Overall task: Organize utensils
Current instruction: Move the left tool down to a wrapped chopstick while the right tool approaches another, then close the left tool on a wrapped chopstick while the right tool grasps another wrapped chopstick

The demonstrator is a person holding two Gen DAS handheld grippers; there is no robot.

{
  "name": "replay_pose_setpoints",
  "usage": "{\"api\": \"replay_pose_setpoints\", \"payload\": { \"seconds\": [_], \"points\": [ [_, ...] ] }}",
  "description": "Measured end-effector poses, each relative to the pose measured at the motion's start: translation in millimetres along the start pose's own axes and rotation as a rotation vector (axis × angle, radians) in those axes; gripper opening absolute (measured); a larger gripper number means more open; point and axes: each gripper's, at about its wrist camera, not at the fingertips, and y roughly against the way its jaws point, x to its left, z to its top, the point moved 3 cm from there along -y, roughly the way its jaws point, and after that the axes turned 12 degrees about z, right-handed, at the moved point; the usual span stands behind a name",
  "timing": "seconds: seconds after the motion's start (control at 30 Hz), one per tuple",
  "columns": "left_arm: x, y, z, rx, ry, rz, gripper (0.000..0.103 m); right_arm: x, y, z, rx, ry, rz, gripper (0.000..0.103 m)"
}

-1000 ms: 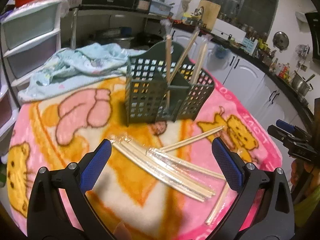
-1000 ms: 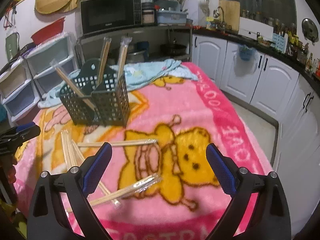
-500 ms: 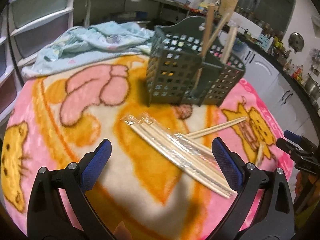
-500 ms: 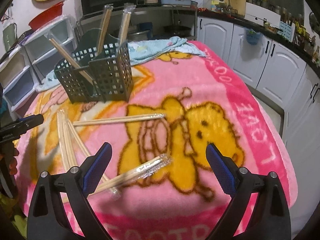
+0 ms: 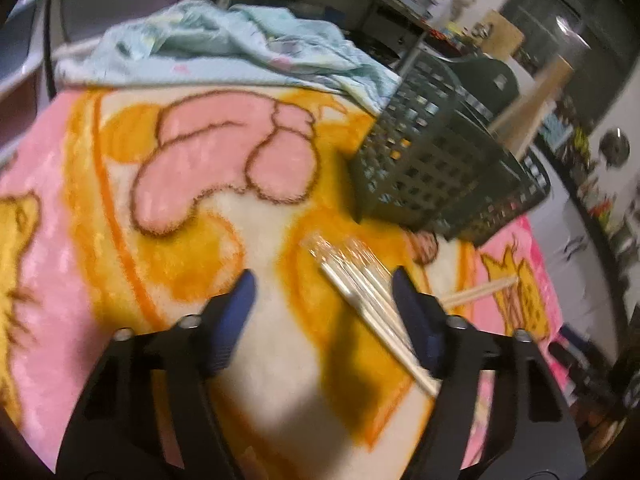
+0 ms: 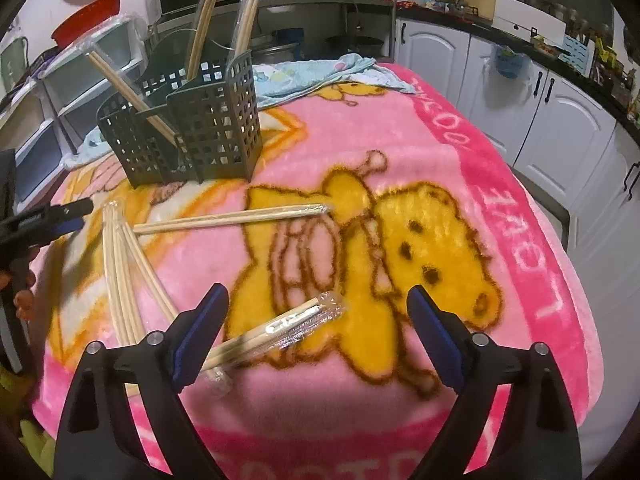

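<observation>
Blurred left hand-held gripper (image 5: 324,280) closing, seemingly beside wrapped chopsticks (image 5: 360,284); right (image 6: 316,300) apart.

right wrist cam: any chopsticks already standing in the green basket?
Yes: three wrapped chopstick pairs stick up out of the green basket.

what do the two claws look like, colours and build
Both match. The left claw and right claw each have two angular black plastic arms with silver rivets, ending in flat dark-blue pads. No cables, markings or sleeves show.
</observation>
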Motion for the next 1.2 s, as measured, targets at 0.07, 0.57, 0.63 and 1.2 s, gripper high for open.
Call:
{"api": "replay_pose_setpoints", "payload": {
  "seconds": [0.07, 0.57, 0.63, 1.2],
  "points": [
    [6, -6, 4, 0.015, 0.036, -0.015, 0.047, 0, -1, 0, 0.002, 0.002, -0.001, 0.085],
    [5, -30, 21, 0.086, 0.11, -0.087, 0.014, -12, -12, -4, 0.047, -0.044, 0.001, 0.075],
    [7, -32, 22, 0.091, 0.119, -0.09, 0.011, -15, -15, -4, 0.053, -0.067, 0.016, 0.072],
    [18, -30, 25, 0.064, 0.097, -0.063, 0.003, -32, -30, -10, 0.088, -0.166, 0.079, 0.02]
  ]
}}
